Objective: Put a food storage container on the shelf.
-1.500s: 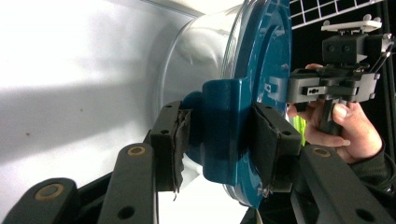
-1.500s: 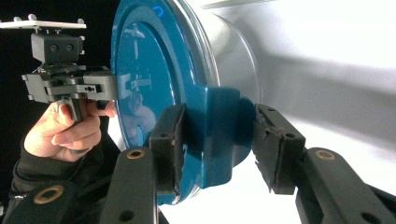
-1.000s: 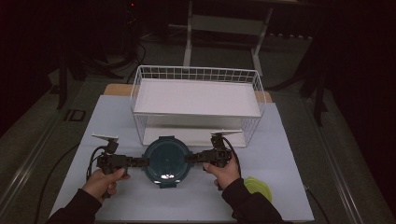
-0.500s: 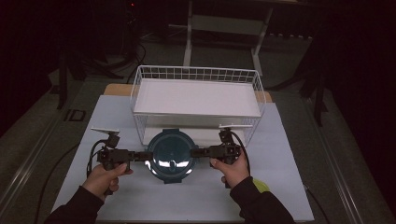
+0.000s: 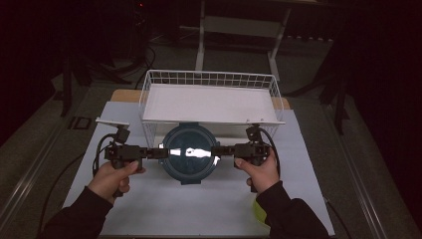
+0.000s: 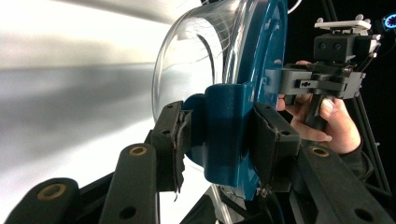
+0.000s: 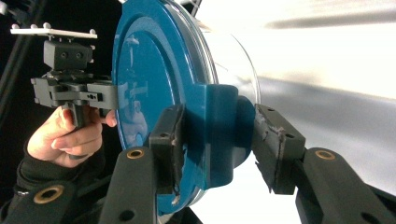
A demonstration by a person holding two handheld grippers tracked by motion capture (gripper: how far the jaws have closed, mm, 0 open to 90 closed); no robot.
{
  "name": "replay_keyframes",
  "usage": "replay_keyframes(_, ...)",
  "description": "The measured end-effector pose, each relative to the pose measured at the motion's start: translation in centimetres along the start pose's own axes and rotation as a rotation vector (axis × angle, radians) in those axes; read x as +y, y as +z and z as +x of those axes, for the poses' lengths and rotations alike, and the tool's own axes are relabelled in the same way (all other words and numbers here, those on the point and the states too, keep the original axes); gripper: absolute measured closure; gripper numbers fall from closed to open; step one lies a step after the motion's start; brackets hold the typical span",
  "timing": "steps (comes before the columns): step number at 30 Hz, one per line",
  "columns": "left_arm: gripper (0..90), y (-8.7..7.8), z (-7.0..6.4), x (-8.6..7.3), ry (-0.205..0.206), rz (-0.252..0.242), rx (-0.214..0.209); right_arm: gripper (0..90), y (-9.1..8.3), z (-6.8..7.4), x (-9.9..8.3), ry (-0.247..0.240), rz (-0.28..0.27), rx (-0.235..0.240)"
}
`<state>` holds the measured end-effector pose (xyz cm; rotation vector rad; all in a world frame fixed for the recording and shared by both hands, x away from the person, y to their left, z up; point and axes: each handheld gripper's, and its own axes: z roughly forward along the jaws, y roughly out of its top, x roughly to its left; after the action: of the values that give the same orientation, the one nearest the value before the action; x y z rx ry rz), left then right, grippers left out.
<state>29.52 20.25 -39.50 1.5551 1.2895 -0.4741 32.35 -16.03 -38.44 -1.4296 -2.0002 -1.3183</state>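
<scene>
Two grippers, left gripper [image 5: 160, 152] and right gripper [image 5: 217, 151], clamp the lidded container [image 5: 190, 153] mid-frame; wire basket [image 5: 209, 79] directly behind, yellow object [image 5: 259, 206] lower right.

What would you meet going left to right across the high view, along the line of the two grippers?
Left hand → left gripper → blue-lidded glass container → right gripper → right hand.

**Item count**

One container [image 5: 190, 153] with a blue lid, just in front of the wire basket [image 5: 209, 79]. One wire basket. Two grippers, left [image 5: 155, 152] and right [image 5: 224, 151], flanking the container. One yellow-green object [image 5: 259, 209], right of the container.
</scene>
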Motion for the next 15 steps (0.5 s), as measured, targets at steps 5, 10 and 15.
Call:
replay_keyframes(5,57.2,0.2,-1.7,2.3,0.033,-0.014,-0.004,54.9,-1.5,0.4,1.7,0.005,-0.041,0.017)
replay_keyframes(10,57.2,0.8,-3.0,4.5,0.057,-0.023,-0.012,54.9,-2.9,0.5,3.2,0.009,-0.07,0.016)
replay_keyframes(15,57.3,1.2,-3.8,6.1,0.072,-0.025,-0.011,54.8,-3.8,0.3,4.6,0.02,-0.09,0.022)
